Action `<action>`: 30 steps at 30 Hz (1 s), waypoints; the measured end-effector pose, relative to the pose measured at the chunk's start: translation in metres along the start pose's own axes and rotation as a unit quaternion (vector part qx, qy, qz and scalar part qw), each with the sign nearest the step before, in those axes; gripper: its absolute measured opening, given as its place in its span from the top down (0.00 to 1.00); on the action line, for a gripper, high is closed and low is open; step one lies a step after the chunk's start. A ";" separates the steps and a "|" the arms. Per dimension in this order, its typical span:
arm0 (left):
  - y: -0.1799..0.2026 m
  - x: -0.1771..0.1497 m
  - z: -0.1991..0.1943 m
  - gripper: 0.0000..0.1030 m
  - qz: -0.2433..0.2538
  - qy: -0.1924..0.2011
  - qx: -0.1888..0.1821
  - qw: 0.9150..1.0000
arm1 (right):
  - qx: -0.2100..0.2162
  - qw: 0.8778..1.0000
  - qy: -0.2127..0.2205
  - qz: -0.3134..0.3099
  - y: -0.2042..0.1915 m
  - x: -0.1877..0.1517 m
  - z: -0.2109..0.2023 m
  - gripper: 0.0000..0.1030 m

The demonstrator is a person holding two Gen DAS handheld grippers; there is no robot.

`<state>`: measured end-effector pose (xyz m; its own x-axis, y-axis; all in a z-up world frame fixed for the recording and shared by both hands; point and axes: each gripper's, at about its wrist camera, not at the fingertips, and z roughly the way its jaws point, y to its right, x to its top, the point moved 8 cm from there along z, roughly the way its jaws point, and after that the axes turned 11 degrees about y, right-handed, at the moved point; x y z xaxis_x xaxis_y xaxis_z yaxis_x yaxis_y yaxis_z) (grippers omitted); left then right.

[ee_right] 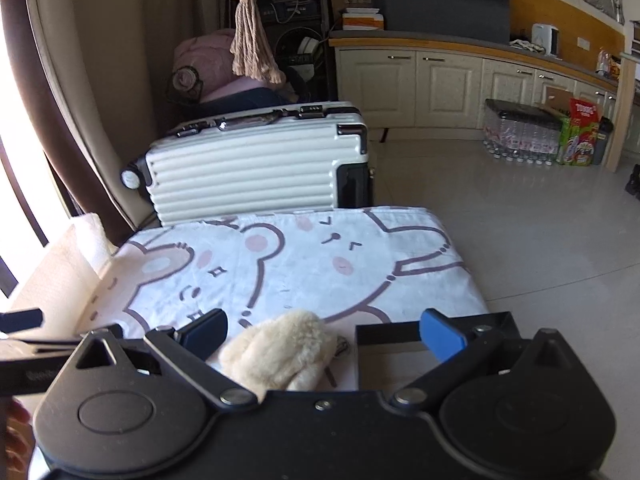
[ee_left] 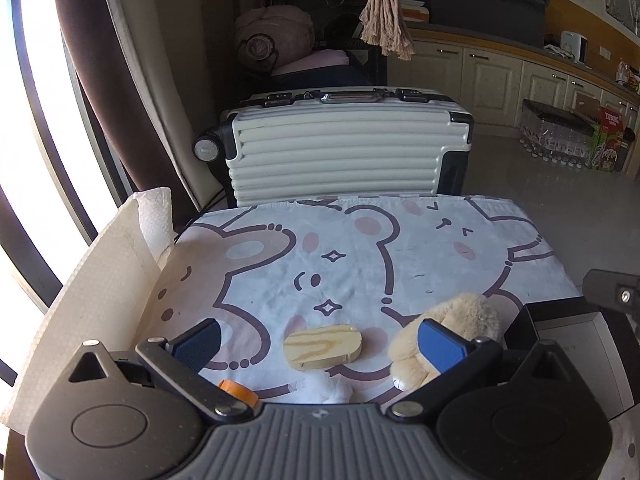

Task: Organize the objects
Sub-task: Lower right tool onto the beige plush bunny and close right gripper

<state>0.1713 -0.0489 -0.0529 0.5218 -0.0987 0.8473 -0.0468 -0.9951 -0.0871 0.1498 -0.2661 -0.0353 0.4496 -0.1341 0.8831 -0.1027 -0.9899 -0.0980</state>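
An oval wooden block (ee_left: 324, 346) lies on the bear-print tablecloth (ee_left: 360, 256), between the wide-apart fingers of my left gripper (ee_left: 320, 344), which is open and empty. Just right of the block sits a cream plush toy (ee_left: 452, 320), partly behind the left gripper's right pad. An orange roll (ee_left: 239, 391) and a white fluffy scrap (ee_left: 328, 388) peek out below the fingers. In the right wrist view the plush toy (ee_right: 280, 354) lies between the fingers of my right gripper (ee_right: 322, 338), open and empty. A black box (ee_right: 400, 344) stands right of the toy.
A paper towel sheet (ee_left: 96, 292) stands along the table's left edge. A white suitcase (ee_left: 340, 148) sits on the floor behind the table, with curtains (ee_left: 108, 92) at the left. Cabinets (ee_right: 440, 84) and bottled water packs (ee_right: 520, 132) line the far wall beyond tiled floor.
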 end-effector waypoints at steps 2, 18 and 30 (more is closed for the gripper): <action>-0.002 -0.001 0.004 0.00 -0.012 -0.002 0.007 1.000 | 0.002 1.000 -0.003 0.000 0.000 0.005 0.003 0.00; -0.024 0.003 0.043 0.00 -0.097 -0.008 0.034 0.995 | 0.007 0.995 -0.034 0.099 -0.005 0.033 0.051 0.00; -0.031 -0.017 0.076 0.02 -0.045 -0.044 0.013 0.998 | 0.007 0.958 -0.156 0.239 -0.012 -0.051 0.118 0.01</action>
<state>0.2286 -0.0160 -0.1042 0.5951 -0.0066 0.8036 0.0245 -0.9993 -0.0264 0.2331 -0.2534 -0.1330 0.5981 -0.5774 0.5558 -0.3518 -0.8122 -0.4653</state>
